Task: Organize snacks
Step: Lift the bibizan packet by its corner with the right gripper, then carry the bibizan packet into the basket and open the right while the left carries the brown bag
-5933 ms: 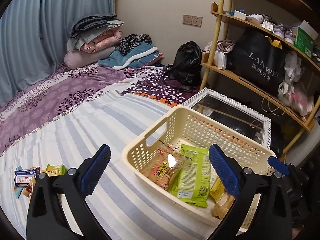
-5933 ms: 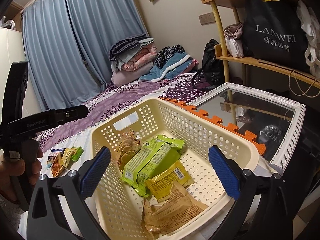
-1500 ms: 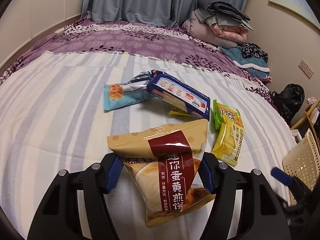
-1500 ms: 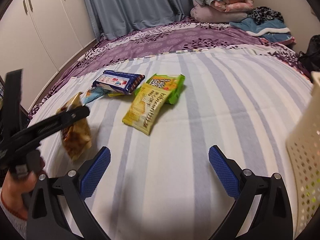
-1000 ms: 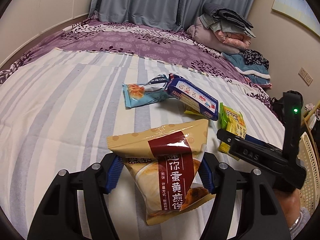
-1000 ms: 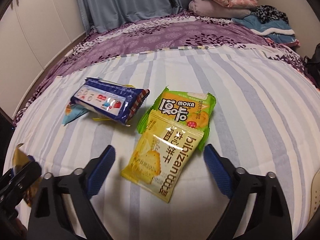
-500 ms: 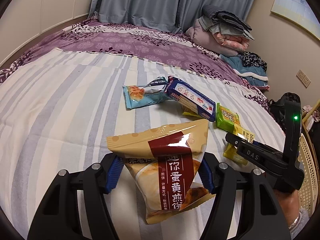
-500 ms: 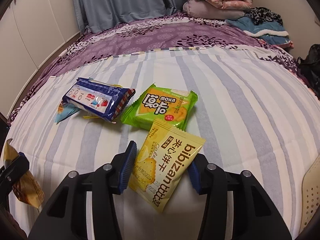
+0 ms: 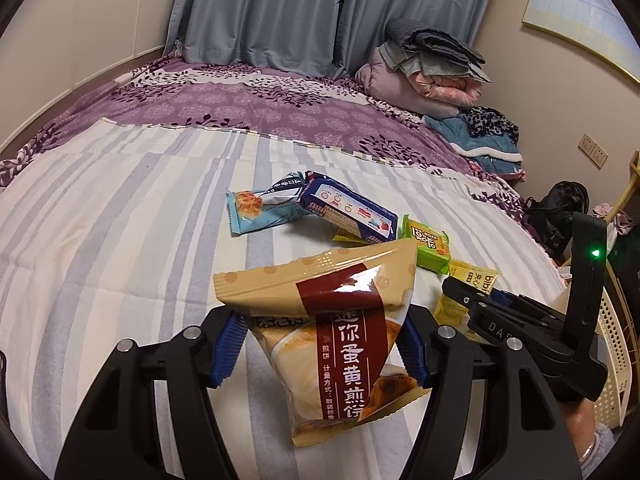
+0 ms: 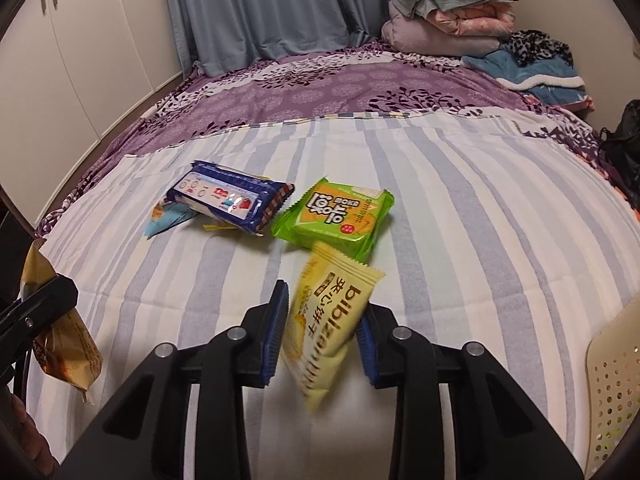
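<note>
My left gripper [image 9: 320, 346] is shut on a tan and maroon snack bag [image 9: 332, 332] and holds it above the striped bed sheet; the bag also shows at the left of the right wrist view [image 10: 60, 344]. My right gripper [image 10: 322, 326] is shut on a yellow biscuit packet [image 10: 328, 320], lifted and tilted off the sheet. A green packet [image 10: 336, 216], a blue biscuit pack [image 10: 232, 196] and a light blue packet [image 9: 260, 210] lie on the sheet beyond. The cream basket [image 10: 612, 396] shows at the right edge.
The striped sheet [image 10: 480, 220] covers the near bed, with a purple floral cover [image 10: 340, 88] behind. Folded blankets [image 10: 448, 4] are stacked at the far end. A black bag [image 9: 560, 216] sits at the right. White cupboards [image 10: 80, 40] stand on the left.
My right gripper has closed on the yellow biscuit packet and lifted it off the sheet, away from the green packet. My left gripper still holds the tan snack bag, raised slightly.
</note>
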`<state>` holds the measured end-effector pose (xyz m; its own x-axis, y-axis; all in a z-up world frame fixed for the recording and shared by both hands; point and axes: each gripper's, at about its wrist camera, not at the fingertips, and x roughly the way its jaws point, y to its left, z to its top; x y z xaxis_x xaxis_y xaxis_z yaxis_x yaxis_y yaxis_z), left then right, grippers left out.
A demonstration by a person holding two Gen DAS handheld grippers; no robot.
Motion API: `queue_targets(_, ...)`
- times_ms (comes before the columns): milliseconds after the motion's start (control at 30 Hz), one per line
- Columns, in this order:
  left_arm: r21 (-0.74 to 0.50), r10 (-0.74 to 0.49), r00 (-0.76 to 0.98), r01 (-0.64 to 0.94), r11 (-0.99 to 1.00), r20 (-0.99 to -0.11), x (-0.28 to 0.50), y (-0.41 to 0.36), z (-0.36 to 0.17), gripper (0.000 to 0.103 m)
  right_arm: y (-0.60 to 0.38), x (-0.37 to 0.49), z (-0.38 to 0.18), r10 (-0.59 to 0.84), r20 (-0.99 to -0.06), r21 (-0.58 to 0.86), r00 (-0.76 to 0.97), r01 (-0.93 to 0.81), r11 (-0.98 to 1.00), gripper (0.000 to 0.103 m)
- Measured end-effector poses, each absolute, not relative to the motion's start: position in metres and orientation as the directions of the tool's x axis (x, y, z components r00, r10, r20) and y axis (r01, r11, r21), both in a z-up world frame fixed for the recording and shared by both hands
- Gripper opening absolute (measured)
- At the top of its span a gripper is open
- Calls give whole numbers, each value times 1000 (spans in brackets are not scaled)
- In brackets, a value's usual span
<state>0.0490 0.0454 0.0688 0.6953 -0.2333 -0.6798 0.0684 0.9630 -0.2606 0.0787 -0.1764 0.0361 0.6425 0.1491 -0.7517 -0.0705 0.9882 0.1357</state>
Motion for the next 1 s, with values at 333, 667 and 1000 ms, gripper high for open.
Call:
queue_targets(333,-263,-218,707,47,964,-673,41,58,75,66,-159,87,19,169,-774,128,610,-111,985,32)
queue_targets(667,-270,-207,708,24,963,-675,41,68,73,66,-177,75,36,208,-731,193,650,-96,977,13)
queue_targets(1000,-257,-216,724,56,965,-655,33,57,87,67,-204,44,71,223,-667,234,711,-84,969,12)
